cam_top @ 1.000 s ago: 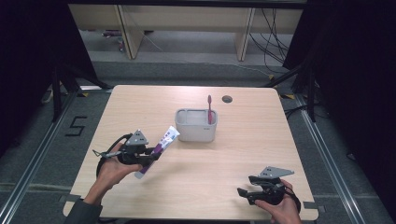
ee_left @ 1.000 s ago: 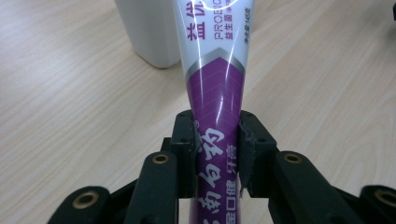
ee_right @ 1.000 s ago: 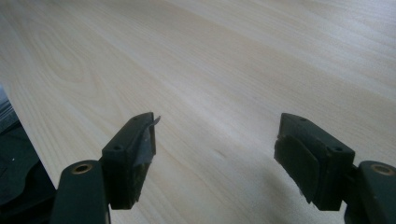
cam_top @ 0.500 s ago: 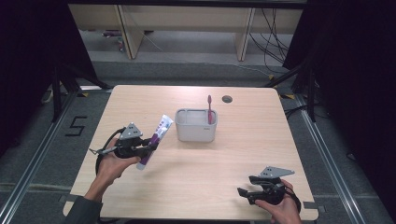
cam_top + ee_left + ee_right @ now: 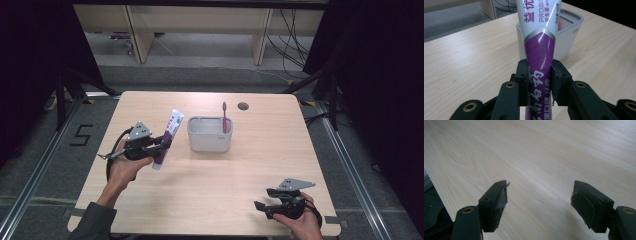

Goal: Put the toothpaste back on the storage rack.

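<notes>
I had the white-and-purple plastic toothpaste tube (image 5: 539, 50) clamped in my left hand-held gripper (image 5: 161, 145), lifted off the pale wood-grain table (image 5: 210, 185) and tilted up, just left of the grey rectangular plastic holder (image 5: 209, 140). Its label read "PROBIO" beside Chinese characters. A pink toothbrush (image 5: 224, 116) stood upright in the holder. My right hand-held gripper (image 5: 262, 202) rested near the table's front edge, jaws apart on nothing. Dark floor and light wooden shelving (image 5: 200, 20) lay beyond.

High view overhead, facing forward-down on table (image 5: 210, 175); gripper views close, low; left shares grey bin (image 5: 209, 134) (image 5: 571, 30).
</notes>
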{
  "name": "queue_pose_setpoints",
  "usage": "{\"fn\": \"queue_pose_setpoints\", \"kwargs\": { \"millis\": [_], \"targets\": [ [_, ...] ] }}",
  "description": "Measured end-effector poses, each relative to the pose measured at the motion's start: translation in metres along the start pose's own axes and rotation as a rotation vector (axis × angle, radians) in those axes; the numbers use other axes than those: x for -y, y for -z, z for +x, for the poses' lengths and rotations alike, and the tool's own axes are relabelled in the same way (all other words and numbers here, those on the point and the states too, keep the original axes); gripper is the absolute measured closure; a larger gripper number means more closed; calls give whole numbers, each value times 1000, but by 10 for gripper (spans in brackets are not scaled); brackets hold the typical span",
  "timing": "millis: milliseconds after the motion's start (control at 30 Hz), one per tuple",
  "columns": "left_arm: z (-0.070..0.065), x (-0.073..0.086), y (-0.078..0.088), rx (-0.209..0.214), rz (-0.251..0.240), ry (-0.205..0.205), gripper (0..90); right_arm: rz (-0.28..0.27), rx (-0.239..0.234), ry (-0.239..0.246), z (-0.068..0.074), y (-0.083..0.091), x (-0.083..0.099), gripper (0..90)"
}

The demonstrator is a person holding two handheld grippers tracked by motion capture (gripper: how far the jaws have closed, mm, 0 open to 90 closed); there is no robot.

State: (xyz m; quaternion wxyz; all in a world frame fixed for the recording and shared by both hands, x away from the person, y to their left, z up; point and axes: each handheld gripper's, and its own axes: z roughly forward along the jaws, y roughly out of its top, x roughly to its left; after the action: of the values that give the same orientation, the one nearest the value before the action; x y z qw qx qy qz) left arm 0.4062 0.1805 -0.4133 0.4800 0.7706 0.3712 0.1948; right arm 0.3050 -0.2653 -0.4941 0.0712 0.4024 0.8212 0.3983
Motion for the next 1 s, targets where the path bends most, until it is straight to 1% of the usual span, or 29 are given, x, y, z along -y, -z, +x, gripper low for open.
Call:
{"fn": "queue_pose_setpoints", "kwargs": {
  "millis": [33,133,167,200,233,267,300,333,367,400,433,467,533,567,600,633,667,700,767,800,833,867,967,1000],
  "targets": [
    [0,-1,-1,3,-7,-2,706,0,0,0,0,0,0,294],
    [0,-5,-4,-11,-36,8,706,4,-3,-2,0,0,0,295],
    [0,-7,-5,-14,-48,18,706,4,-3,-2,0,0,0,295],
    [1,-10,-8,-15,-71,27,706,2,-3,-4,0,0,0,294],
    [1,-10,-8,-15,-71,27,706,2,-3,-4,0,0,0,294],
    [0,-14,-10,-22,-101,39,706,3,-3,-1,-1,0,1,294],
    [0,-14,-10,-22,-101,39,706,3,-3,-1,-1,0,1,294],
    [0,-18,-11,-20,-116,44,705,2,-4,-2,-1,0,0,294],
    [0,-18,-11,-20,-116,44,706,2,-4,-2,-1,0,0,294],
    [-1,-23,-13,-26,-142,49,705,1,-2,0,-1,0,0,295],
    [-1,-23,-13,-26,-142,49,705,1,-2,0,-1,0,0,295],
    [-2,-26,-14,-27,-155,57,705,7,14,13,-2,1,0,295],
    [-4,-30,-17,-32,-174,56,705,10,10,12,-2,1,0,294],
    [-5,-33,-18,-37,-181,50,705,8,8,-4,-1,1,0,295],
    [-6,-36,-19,-42,-190,50,706,9,7,-9,0,1,0,294],
    [-7,-37,-21,-38,-200,56,705,5,13,12,-2,1,0,295],
    [-8,-39,-22,-37,-206,62,705,5,13,11,-2,1,0,295],
    [-11,-43,-25,-40,-224,59,705,9,7,-8,0,1,0,295],
    [-12,-45,-26,-38,-231,63,705,9,7,-4,-1,1,0,295],
    [-13,-47,-28,-37,-238,69,705,9,18,21,-2,1,0,295],
    [-14,-48,-29,-34,-239,67,705,9,12,5,-1,1,0,295],
    [-16,-50,-32,-27,-239,69,705,8,9,5,-1,1,0,295],
    [-19,-51,-35,-27,-247,69,705,12,8,0,0,1,0,295],
    [-20,-53,-37,-27,-256,77,705,5,13,15,-2,1,0,295]
  ]
}}
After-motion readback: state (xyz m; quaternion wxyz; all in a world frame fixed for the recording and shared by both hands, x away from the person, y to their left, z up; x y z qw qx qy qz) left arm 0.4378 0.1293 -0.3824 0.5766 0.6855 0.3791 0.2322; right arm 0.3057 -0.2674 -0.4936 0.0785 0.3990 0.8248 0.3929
